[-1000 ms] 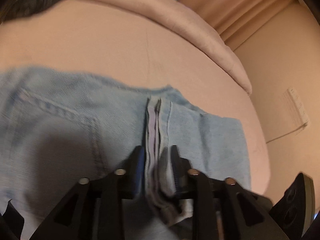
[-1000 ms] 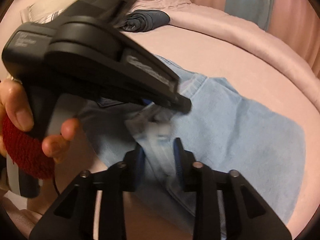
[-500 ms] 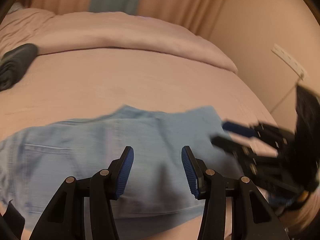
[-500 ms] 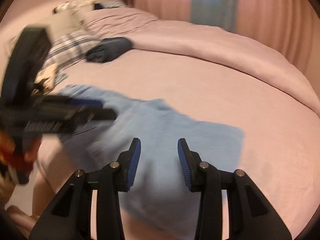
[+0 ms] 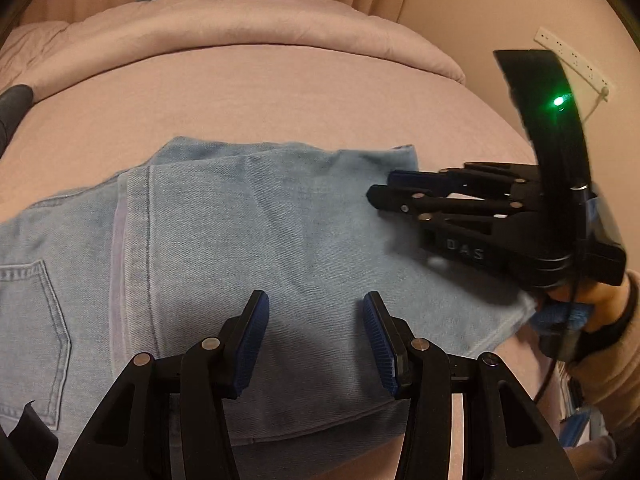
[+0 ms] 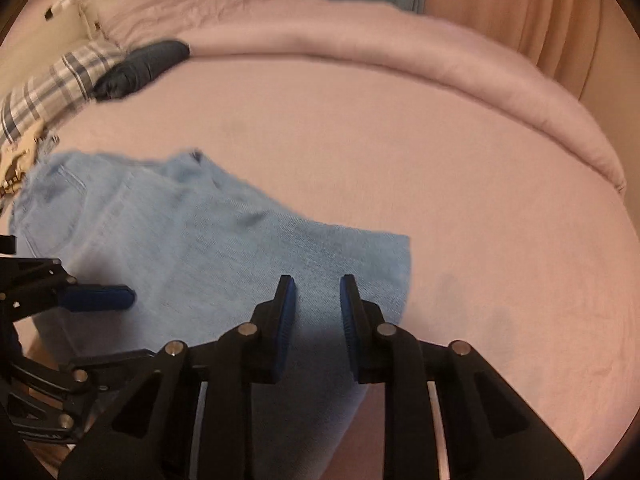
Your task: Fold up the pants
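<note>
Hovering at 6 o'clock in its own view: left gripper (image 5: 314, 344), fingers spread, nothing between them, pants below.
Right gripper (image 6: 317, 322): fingers apart with a narrower gap, empty, above the pants' right end; in the left view it shows side-on at 3 o'clock, and its gap cannot be judged there.
Pants (image 5: 256, 264): light blue denim, on the bed (image 5: 280, 92), near its front edge. One layer is doubled over another; its hem runs at 9 to 10 o'clock in the left view, a back pocket (image 5: 32, 332) showing beyond it.
Progress, judged: at least one fold is laid and both tools are free; a further fold or smoothing probably remains.
Bed, farther: rolled duvet (image 6: 400, 52) at 12 o'clock; dark bundle (image 6: 144, 66) and plaid pillow (image 6: 44, 92) at 10 o'clock in the right view.
Hidden or unclear: the pants' near edge lies behind the gripper frames; the right view is blurred, so layer count and waistband are not legible.
</note>
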Available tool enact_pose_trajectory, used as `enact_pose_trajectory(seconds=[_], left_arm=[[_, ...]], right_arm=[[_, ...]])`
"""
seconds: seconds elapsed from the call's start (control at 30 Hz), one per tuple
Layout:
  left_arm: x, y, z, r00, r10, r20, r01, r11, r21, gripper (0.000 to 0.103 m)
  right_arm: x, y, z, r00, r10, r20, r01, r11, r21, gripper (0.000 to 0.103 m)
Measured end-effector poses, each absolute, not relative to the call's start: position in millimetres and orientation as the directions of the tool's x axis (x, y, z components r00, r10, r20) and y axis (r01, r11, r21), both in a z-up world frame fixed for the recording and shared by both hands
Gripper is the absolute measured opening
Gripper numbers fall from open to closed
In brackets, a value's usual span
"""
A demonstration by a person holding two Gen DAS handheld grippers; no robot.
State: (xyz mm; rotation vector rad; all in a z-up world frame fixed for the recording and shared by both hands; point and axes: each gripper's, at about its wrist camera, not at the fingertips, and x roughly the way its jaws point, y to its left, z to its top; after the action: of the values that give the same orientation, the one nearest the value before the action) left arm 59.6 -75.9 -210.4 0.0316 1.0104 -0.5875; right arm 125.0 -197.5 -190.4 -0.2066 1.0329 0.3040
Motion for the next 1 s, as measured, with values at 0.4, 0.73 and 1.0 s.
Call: enact_pose_trajectory(seconds=[0.4, 0.73, 1.0], left_arm=[[46, -36, -188, 0.462, -0.398, -0.792, 0.423, 0.884, -0.197, 0.048], [44, -23, -213, 0.467, -0.392, -0.792, 0.410, 0.890, -0.199, 0.048], [30, 10, -189, 0.525, -0.393, -0.755, 0.330, 0.912, -0.245, 0.072]], right_arm=[[82, -207, -145, 0.505, 0.283, -0.816, -0.377, 0.922, 0.087, 0.025], [14, -206, -180, 0.385, 0.285, -0.878, -0.464, 0.882, 0.083, 0.011], [24, -205, -159, 0.368, 0.333, -0.868, -0.446, 0.883, 0.150, 0.024]])
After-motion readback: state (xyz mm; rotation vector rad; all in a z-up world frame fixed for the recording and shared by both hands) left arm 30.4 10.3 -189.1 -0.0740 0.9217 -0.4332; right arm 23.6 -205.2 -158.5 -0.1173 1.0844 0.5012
